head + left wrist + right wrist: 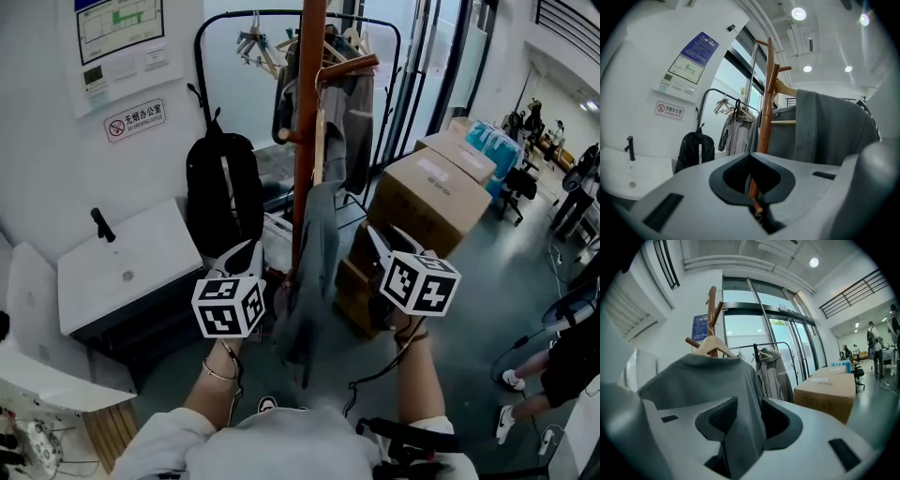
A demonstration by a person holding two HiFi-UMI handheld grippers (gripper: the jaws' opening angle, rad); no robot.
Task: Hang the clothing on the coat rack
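Grey garment (317,248) hangs vertically against the coat rack (307,94), twelve o'clock of both tongs. Right tongs (743,420) pinch its cloth; left tongs (752,180) closed, empty, at its nine o'clock.

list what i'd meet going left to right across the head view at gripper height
white sink → left gripper → grey garment → right gripper

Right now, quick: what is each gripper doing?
Left gripper: fingers together, holding nothing.
Right gripper: closed on the grey garment.
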